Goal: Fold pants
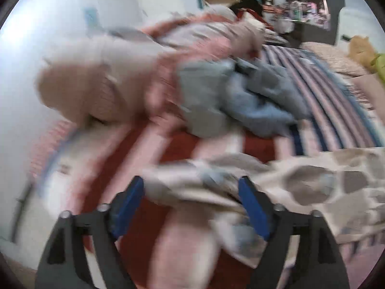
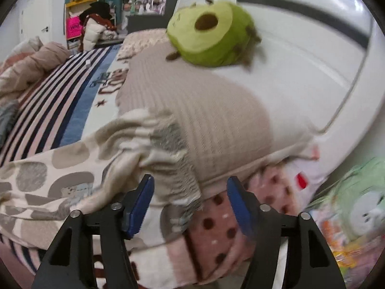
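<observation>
my left gripper (image 1: 192, 207) sits at the bottom middle of its view with the two blue pads spread wide, and a bunched end of the pants (image 1: 312, 183), the cream cloth with grey-brown patches, lies between and across them. the picture is smeared, so i cannot tell whether the pads touch the cloth; they are not closed on it. the pants run off to the lower right of that view, over the striped bedspread (image 1: 336, 101). above, mid-frame, a grey-blue heap of clothes (image 1: 235, 96) lies beside a pink quilt (image 1: 101, 79), apart from my work.

my right gripper (image 2: 190, 202) is also spread wide at the bottom middle of its view, its pads either side of the gathered waistband end of the pants (image 2: 72, 168), which spread toward the lower left. that end lies against a beige pillow (image 2: 204, 120) with a green plush toy (image 2: 211, 33) on top, upper middle. a pink dotted cloth (image 2: 223, 228) shows under the right pad.

i judge both grippers are placed at opposite ends so i can pinch each end and pull the pants flat before the first fold; no fold is made yet.
</observation>
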A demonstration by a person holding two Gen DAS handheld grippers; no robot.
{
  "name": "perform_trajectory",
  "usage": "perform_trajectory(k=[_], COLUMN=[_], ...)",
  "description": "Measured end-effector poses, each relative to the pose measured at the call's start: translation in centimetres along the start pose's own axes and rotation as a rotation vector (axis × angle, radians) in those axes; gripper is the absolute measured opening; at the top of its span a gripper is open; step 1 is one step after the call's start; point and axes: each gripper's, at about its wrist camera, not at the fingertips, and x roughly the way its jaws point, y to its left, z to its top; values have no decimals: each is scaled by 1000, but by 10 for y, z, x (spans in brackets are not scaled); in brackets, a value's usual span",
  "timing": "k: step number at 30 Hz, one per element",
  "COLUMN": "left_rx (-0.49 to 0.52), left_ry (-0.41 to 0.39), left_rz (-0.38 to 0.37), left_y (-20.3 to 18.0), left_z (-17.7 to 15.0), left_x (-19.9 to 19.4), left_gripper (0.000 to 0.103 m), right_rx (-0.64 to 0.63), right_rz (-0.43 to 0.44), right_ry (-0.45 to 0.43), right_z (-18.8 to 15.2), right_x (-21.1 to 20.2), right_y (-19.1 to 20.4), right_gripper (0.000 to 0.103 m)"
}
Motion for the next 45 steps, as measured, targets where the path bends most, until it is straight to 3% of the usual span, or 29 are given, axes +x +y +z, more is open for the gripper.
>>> perform_trajectory(k=[2, 4, 9, 14, 18, 20, 22, 23, 25, 28, 37, 45], left_rx=[-17, -16, 146, 286, 309, 337, 355, 349, 330, 310, 274, 242], left_ry=[-14, -22, -24, -2, 30, 36, 53, 62, 69, 67, 57, 106], left_rz=[-11, -114, -366, -526, -558, -522, -477, -465, -469, -490, -525, -552], left_y=[11, 13, -30, -74, -94, -101, -105, -104, -100, -93, -78, -72], left_z=[2, 1, -22, -55, -69, -73, -76, -77, -75, -71, -48, -25], left_x=[-6, -12, -20, -29, -20, -16, -8, -4, 0, 1, -5, 0], left_gripper=[80, 80, 80, 80, 79, 72, 53, 49, 30, 14, 9, 10], right_rx=[-11, -24, -107, -170, -207, -223, -235, -240, -249, -269, -391, -510], right_rz=[18, 82, 245, 350, 409, 433, 455, 466, 485, 519, 686, 820], right_ry=[-44, -69, -61, -16, 47, 78, 106, 115, 127, 134, 145, 182], right_z=[4, 8, 11, 4, -8, -13, -19, -21, -23, -23, -27, -36], right_x=[-14, -24, -28, -17, 4, 14, 22, 25, 30, 32, 15, -1], right_y=[8, 23, 81, 130, 161, 176, 188, 194, 204, 220, 279, 325], right_gripper=[65, 65, 65, 65, 65, 65, 65, 65, 65, 65, 65, 65])
